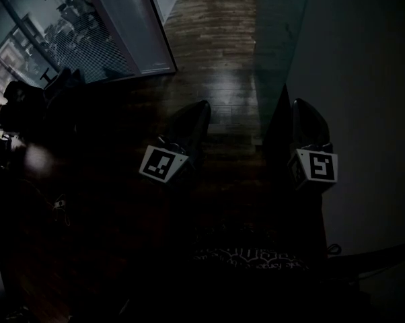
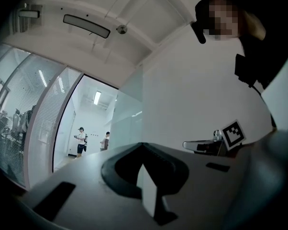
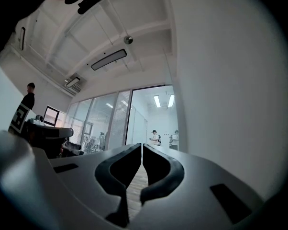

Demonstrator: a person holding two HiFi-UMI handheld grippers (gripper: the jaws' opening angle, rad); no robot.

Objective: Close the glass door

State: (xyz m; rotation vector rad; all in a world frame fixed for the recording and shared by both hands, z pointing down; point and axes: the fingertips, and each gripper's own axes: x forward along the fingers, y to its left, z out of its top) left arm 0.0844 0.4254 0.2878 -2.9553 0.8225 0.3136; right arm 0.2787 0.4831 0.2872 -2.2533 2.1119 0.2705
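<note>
Both tongs are reaching forward side by side over a dark wooden floor [image 1: 216, 39]. The left tongs [image 1: 204, 105] are sitting closed: in the left gripper view the two jaws are meeting at their tips [image 2: 143, 144] with nothing between them. The right tongs [image 1: 298, 103] are also closed and holding nothing, their jaws pressing together along a thin slit [image 3: 142, 145] in the right gripper view.

The glass door [image 1: 280, 39] is standing open on the right. Its pane is running away from the person close along the white wall [image 1: 364, 79], and its near edge is coming down just beside the right tongs. Whether those tongs are touching it cannot be told in the dark head view. In the left gripper view the pane [image 2: 127, 114] is showing as a pale translucent sheet ahead of the wall, and a chrome lever handle [image 2: 199, 145] is sticking out just beside the right tongs' marker cube [image 2: 233, 134].

On the left a glass partition with blinds [image 1: 101, 32] is lining the passage. Two people [image 2: 81, 140] are standing far down the bright corridor beyond the doorway. A long ceiling light [image 2: 86, 26] is hanging overhead.
</note>
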